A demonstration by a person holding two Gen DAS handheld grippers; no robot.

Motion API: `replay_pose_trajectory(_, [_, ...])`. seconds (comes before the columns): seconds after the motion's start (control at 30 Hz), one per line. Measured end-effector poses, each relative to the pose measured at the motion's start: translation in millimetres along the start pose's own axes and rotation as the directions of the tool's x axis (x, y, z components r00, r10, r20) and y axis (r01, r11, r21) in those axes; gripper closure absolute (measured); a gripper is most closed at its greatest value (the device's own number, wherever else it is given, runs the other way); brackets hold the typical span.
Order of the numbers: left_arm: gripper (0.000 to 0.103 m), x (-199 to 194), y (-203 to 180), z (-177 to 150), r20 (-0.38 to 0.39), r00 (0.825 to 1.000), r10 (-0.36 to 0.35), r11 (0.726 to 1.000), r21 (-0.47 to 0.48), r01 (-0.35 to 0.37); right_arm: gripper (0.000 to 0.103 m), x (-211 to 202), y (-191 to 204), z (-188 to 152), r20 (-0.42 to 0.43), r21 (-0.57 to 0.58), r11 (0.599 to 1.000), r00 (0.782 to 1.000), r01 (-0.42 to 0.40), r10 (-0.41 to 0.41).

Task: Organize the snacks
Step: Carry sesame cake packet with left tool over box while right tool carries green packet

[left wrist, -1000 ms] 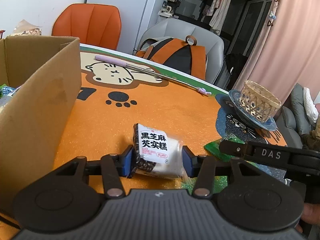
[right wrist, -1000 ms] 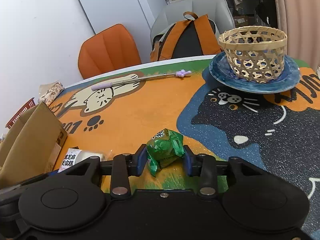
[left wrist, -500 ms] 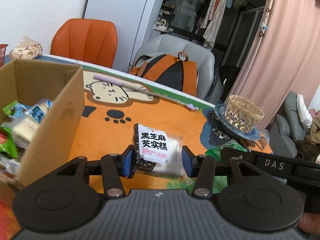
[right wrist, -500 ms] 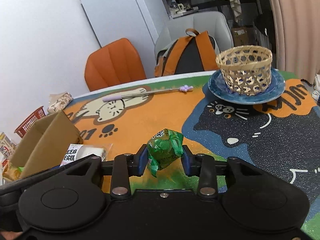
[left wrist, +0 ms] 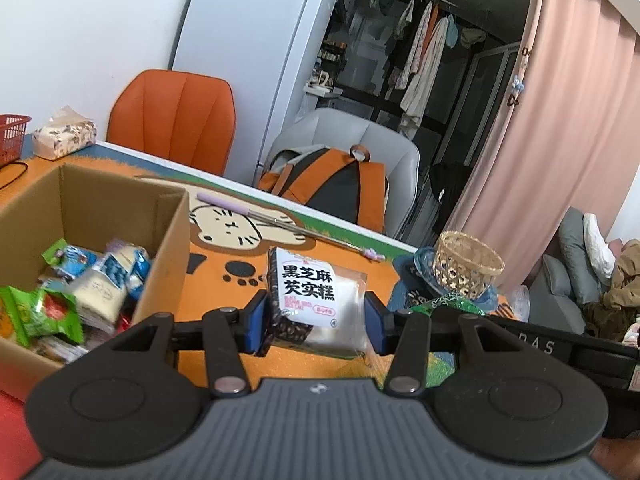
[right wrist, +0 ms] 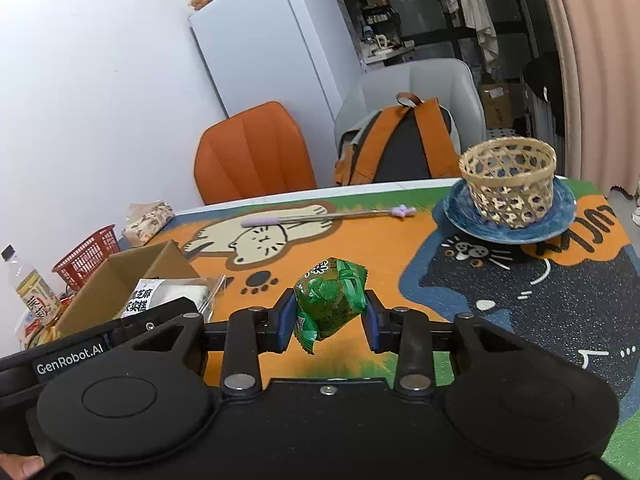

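I've got both snacks clamped and held above the tabletop (right wrist: 360,236): my left claw (left wrist: 316,316) pinches the black-sesame cake packet (left wrist: 310,300), my right claw (right wrist: 326,314) the green candy wrapper (right wrist: 330,300). Next, I'd say, both go over the cardboard box (left wrist: 166,248) at left for release. Its near corner is cut off, the pile inside blurred.

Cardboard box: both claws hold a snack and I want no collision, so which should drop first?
Left, probably. The left claw, shut on the white cake packet, sits right beside the cardboard box. The right claw, with the green packet, is farther off.
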State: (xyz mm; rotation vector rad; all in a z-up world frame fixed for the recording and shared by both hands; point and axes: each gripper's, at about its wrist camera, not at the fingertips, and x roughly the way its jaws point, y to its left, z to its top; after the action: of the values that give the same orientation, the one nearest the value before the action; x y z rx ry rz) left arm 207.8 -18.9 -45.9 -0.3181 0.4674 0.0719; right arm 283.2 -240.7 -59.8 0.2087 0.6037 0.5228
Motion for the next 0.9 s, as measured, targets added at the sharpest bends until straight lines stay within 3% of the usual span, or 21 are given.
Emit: replay_pose_trajectory(0.9, [0.055,-44.6,45.4,39.2,0.100,0.994,0.051,0.998,-0.040,-0.047,0.068,-5.8,71.8,22.5,0.051,-0.083,0.994,0.995,-0.076,0.081])
